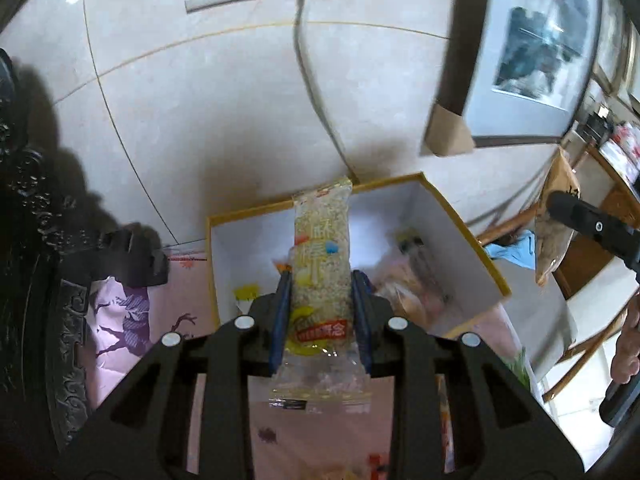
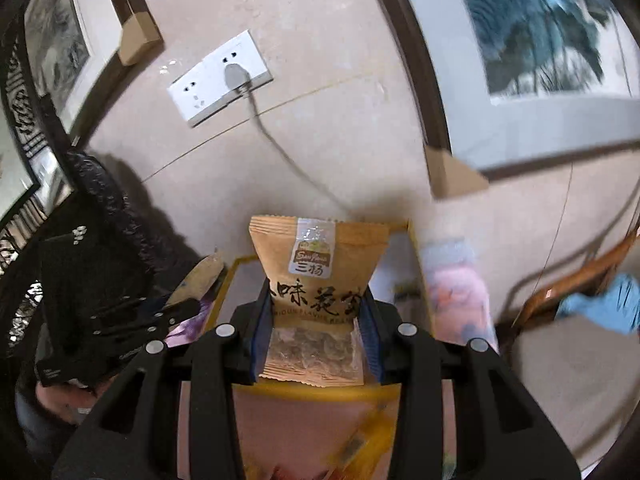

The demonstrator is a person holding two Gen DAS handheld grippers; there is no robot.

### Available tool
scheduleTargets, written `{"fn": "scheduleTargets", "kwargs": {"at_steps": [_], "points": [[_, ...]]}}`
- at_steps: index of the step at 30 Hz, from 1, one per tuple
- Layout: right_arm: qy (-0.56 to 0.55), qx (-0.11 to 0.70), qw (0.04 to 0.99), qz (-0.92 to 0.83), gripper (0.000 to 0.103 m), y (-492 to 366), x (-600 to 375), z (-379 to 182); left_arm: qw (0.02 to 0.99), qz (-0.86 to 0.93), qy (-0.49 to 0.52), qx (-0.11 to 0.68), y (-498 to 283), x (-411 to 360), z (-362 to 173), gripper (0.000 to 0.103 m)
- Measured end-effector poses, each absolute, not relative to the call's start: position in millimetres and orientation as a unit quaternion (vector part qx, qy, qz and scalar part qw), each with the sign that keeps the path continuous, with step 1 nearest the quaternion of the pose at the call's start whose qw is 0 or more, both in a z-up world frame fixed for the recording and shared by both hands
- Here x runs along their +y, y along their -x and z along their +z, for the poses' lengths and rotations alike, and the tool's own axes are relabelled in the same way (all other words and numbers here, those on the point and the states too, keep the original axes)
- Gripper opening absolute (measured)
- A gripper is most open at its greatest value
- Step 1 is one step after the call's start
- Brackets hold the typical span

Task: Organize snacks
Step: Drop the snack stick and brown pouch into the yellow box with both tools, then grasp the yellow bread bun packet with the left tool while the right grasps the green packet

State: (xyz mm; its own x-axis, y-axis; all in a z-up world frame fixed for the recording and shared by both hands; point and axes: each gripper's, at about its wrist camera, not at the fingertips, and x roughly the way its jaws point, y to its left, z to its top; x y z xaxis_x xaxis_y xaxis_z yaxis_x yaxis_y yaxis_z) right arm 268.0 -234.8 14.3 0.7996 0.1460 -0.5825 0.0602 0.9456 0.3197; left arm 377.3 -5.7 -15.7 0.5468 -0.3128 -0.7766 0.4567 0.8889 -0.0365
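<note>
My left gripper (image 1: 321, 280) is shut on a long clear pack of pale yellow grain bar (image 1: 321, 264), held above an open white box with a yellow rim (image 1: 466, 228). Several snack packets (image 1: 408, 280) lie inside the box. My right gripper (image 2: 316, 300) is shut on a brown paper snack bag (image 2: 318, 276) with black Chinese writing, held over the same box's yellow rim (image 2: 316, 391). The right gripper with its brown bag also shows at the right edge of the left wrist view (image 1: 560, 236).
The box stands on a pink patterned cloth (image 1: 132, 320) against a beige tiled wall with a socket and grey cable (image 1: 316, 92). Framed pictures (image 1: 532, 40) hang to the right. Dark carved furniture (image 1: 32, 240) stands at the left. More packets (image 2: 368, 440) lie near me.
</note>
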Motion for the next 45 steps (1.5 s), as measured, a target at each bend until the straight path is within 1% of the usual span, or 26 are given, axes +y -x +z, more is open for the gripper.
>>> {"fn": "scheduleTargets", "kwargs": {"at_steps": [4,5,6,7,8,9,11,14,18,22,26,28,31,34,36,39,41,42,43,44,45], "points": [[-0.165,0.332,0.928,0.041,0.04,-300.0,-238.4,4.0,0.865,-0.223,-0.061,0.446,-401.3,-2.2,-29.2,0.028],[-0.16,0.336,0.927,0.044,0.042,-306.0,-236.9,1.2,0.864,-0.217,-0.06,0.451,-405.4,-0.1,-33.7,0.031],[-0.15,0.344,0.925,0.056,0.05,-312.8,-233.9,-2.6,0.866,-0.212,-0.059,0.448,-409.7,-1.4,-38.5,0.062],[-0.139,0.356,0.922,0.064,0.065,-318.3,-229.3,-6.6,0.869,-0.203,-0.059,0.447,-403.5,0.1,-43.2,0.092],[-0.128,0.366,0.92,0.062,0.1,-321.4,-226.3,-10.7,0.875,-0.181,-0.06,0.445,-398.0,3.0,-49.3,0.101],[-0.115,0.372,0.92,0.048,0.102,-319.8,-224.5,-15.0,0.88,-0.156,-0.066,0.443,-388.7,7.7,-58.2,0.101],[-0.105,0.364,0.925,0.035,0.102,-309.1,-225.7,-19.7,0.874,-0.137,-0.091,0.458,-382.9,10.0,-70.1,0.101],[-0.107,0.379,0.919,0.033,0.102,-286.1,-235.0,-28.1,0.866,-0.103,-0.126,0.473,-364.3,23.0,-80.8,0.101],[-0.112,0.4,0.91,0.0,0.102,-233.2,-261.5,-41.3,0.865,-0.065,-0.152,0.474,-320.0,56.9,-91.0,0.101],[-0.074,0.448,0.889,-0.052,0.102,-186.4,-287.9,-77.5,0.846,-0.015,-0.202,0.494,-259.9,86.6,-114.6,0.101],[-0.016,0.508,0.861,0.01,0.102,-162.3,-292.6,-117.9,0.818,0.004,-0.251,0.517,-200.3,102.9,-136.1,0.101],[0.055,0.532,0.841,0.079,0.102,-155.9,-279.3,-140.2,0.814,0.007,-0.249,0.526,-180.6,105.8,-139.5,0.101],[0.2,0.526,0.812,0.151,0.102,-153.6,-255.8,-170.0,0.816,0.0,-0.222,0.534,-159.5,106.0,-139.1,0.101],[0.286,0.525,0.783,0.172,0.102,-166.8,-243.7,-199.6,0.828,-0.003,-0.207,0.521,-145.2,104.2,-138.9,0.101],[0.303,0.547,0.758,0.186,0.102,-178.7,-240.9,-219.4,0.832,-0.006,-0.199,0.518,-144.3,101.4,-142.2,0.101],[0.291,0.529,0.767,0.217,0.102,-188.3,-239.4,-223.1,0.836,-0.026,-0.177,0.519,-156.2,94.4,-149.0,0.101],[0.255,0.538,0.773,0.217,0.102,-193.3,-242.6,-224.9,0.838,-0.038,-0.156,0.521,-170.2,89.2,-153.6,0.101],[0.229,0.548,0.778,0.205,0.095,-195.0,-244.9,-226.0,0.837,-0.046,-0.144,0.525,-178.8,85.2,-157.6,0.101],[0.202,0.555,0.783,0.194,0.085,-193.6,-246.3,-225.1,0.836,-0.05,-0.137,0.529,-185.9,81.7,-162.2,0.101],[0.172,0.556,0.789,0.196,0.065,-187.9,-245.5,-221.7,0.834,-0.051,-0.131,0.533,-191.9,78.1,-166.4,0.101],[0.167,0.552,0.795,0.187,0.062,-183.2,-243.1,-220.2,0.831,-0.061,-0.121,0.539,-199.8,73.0,-173.4,0.101]]}}
